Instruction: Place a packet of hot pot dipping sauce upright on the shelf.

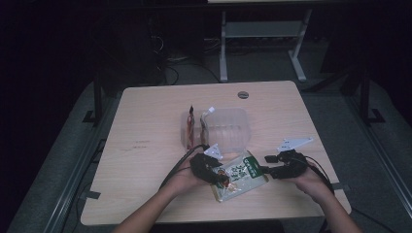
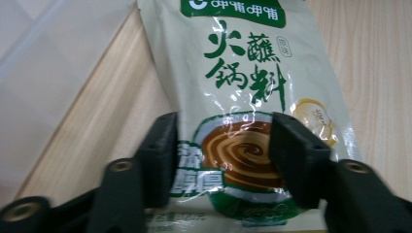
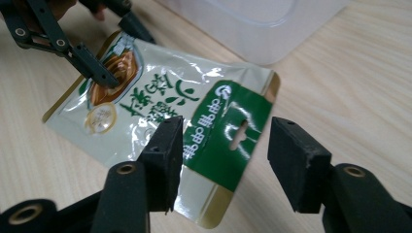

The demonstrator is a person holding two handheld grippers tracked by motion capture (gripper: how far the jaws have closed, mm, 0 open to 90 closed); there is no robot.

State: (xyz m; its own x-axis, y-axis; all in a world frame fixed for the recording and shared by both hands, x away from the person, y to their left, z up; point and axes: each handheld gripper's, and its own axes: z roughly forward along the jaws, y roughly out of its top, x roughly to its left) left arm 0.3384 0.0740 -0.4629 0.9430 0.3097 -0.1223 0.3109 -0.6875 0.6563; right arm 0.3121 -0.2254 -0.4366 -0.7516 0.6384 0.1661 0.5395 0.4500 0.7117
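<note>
Lying flat on the wooden table [image 1: 145, 126], the sauce pouch [image 1: 240, 177] stretches between the two grippers, one end under each pair of jaws. Its bottom end, printed with a brown swirl of sauce, sits between the jaws of the left gripper [image 2: 223, 150]; those jaws stand half apart astride that end, and whether the pads press it I cannot tell. Its top end, a green band with a hang slot, sits between the jaws of the right gripper [image 3: 224, 155]; these jaws stand apart, the left one over the pouch's edge, the right one clear of the film beside it. The pouch is pale cream and glossy, with green characters down its middle and a gold rim. Just beyond it stands a clear plastic container [image 1: 228, 127].
</note>
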